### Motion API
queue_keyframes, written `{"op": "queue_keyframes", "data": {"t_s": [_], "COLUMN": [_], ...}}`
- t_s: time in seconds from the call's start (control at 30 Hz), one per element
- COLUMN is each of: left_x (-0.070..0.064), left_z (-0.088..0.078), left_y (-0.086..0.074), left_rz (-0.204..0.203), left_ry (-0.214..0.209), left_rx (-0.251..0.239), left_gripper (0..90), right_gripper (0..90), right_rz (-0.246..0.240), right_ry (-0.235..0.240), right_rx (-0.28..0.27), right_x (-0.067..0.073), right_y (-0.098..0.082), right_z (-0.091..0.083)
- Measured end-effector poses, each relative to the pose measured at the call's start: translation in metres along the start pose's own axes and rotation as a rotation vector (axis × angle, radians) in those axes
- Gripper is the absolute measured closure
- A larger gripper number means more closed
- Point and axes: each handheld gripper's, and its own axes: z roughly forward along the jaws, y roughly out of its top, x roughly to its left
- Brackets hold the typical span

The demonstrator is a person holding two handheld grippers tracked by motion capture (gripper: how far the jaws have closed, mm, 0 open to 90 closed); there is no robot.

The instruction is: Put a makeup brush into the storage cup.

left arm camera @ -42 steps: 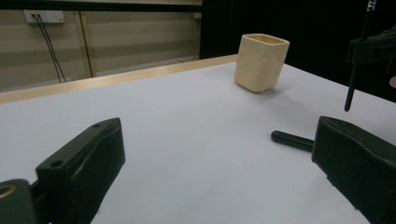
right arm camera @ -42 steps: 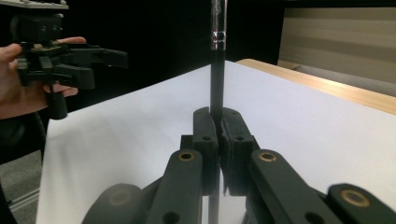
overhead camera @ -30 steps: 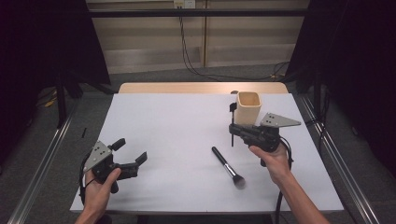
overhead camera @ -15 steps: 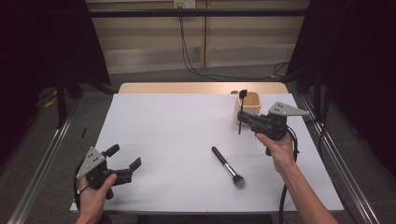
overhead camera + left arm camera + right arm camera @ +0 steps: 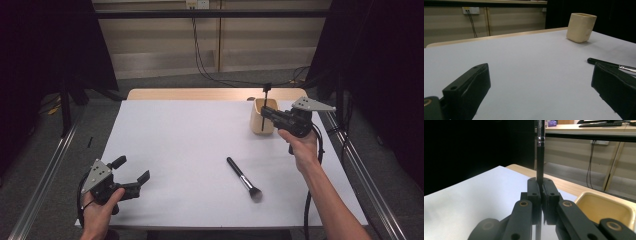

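Note:
My right gripper (image 5: 265, 114) is shut on a thin black brush (image 5: 267, 94) and holds it upright at the far right of the table, over the near side of the cream cup (image 5: 258, 126). In the right gripper view the pads (image 5: 548, 195) pinch the brush's handle (image 5: 540, 157), and the cup's open mouth (image 5: 606, 207) lies just to their right. A larger makeup brush (image 5: 243, 178) lies flat on the white table (image 5: 190, 135). My left gripper (image 5: 132, 168) stands open near the front left corner with nothing between its jaws. From there the cup (image 5: 581, 27) and the lying brush (image 5: 609, 64) are far ahead.
A wooden strip (image 5: 200, 94) runs along the table's far edge. Metal rails (image 5: 45, 165) flank both sides of the table. Cables (image 5: 200, 50) hang on the wall behind, and dark curtains close off the left and right.
My right gripper has risen and gone toward the far right with the thin brush, from beside the cup to over it. The left gripper has hardly moved.

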Motion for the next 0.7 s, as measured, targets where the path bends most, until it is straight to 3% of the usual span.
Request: {"op": "queue_keyframes", "data": {"t_s": [0.33,0.7], "left_x": [0.000,-0.002], "left_z": [0.001,0.001], "left_y": [0.000,0.001], "left_rz": [0.020,0.025], "left_ry": [0.001,-0.023], "left_rx": [0.013,0.018], "left_gripper": [2.2,2.9], "right_gripper": [86.2,86.2], "right_rz": [-0.007,0.023], "right_ry": [-0.041,-0.092], "right_rx": [-0.009,-0.010], "right_x": [-0.017,-0.036], "right_y": [0.014,0.019], "right_z": [0.013,0.030]}}
